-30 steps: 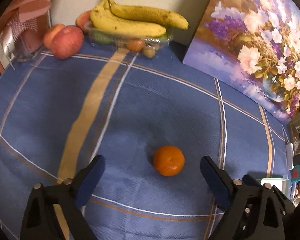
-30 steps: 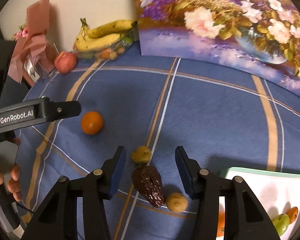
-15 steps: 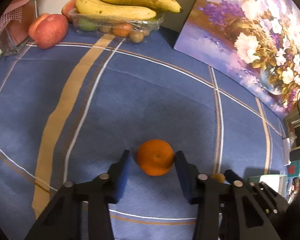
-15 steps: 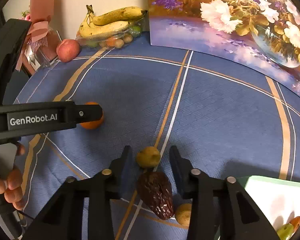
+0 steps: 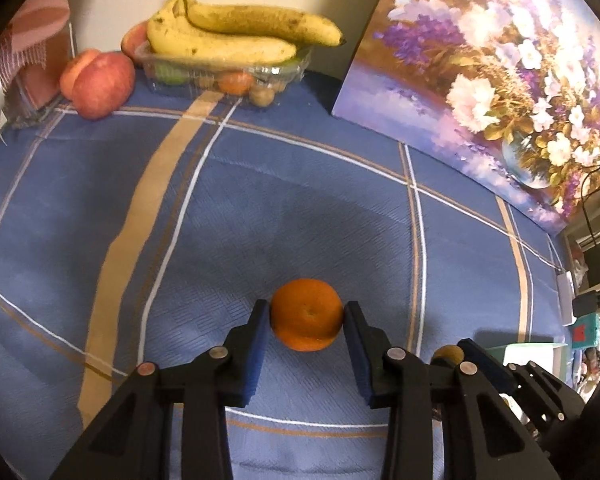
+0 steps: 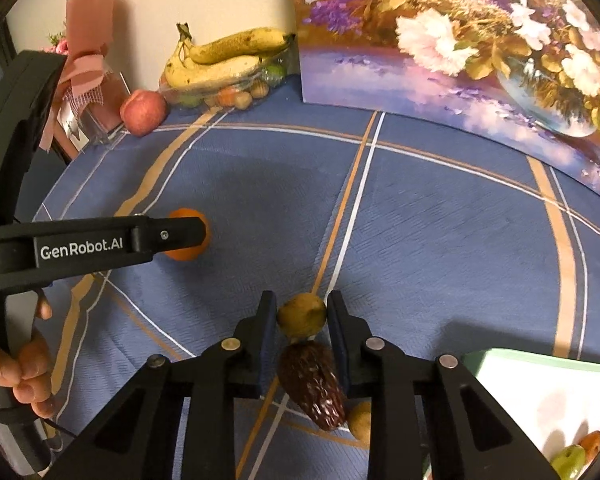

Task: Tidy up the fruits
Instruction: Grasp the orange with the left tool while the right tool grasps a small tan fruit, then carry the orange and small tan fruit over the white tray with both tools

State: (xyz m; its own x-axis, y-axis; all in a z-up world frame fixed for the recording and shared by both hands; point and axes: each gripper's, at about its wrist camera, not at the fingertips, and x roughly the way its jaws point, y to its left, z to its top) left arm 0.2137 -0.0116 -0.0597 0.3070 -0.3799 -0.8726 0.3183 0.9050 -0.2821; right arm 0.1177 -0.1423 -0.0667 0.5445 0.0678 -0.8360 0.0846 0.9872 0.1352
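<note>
My left gripper point(image 5: 305, 312) is shut on an orange mandarin point(image 5: 306, 314) on the blue checked tablecloth; the mandarin also shows in the right wrist view point(image 6: 188, 236) behind the left gripper's finger point(image 6: 168, 236). My right gripper point(image 6: 302, 306) is shut on a small yellow-green round fruit point(image 6: 302, 315). A dark brown date point(image 6: 314, 384) lies between the right fingers nearer the camera. A small tan fruit point(image 6: 360, 420) lies beside it.
A clear tray point(image 5: 220, 68) with bananas point(image 5: 236, 36) and small fruits stands at the back wall, a red apple point(image 5: 100, 84) to its left. A flower painting point(image 5: 500, 72) leans at the back right. A white box point(image 6: 540, 400) holding fruits sits at the front right.
Both grippers closed from wide open. The left one moved forward and shut on the mandarin. The right one moved forward over the date and shut on the small yellow-green fruit.
</note>
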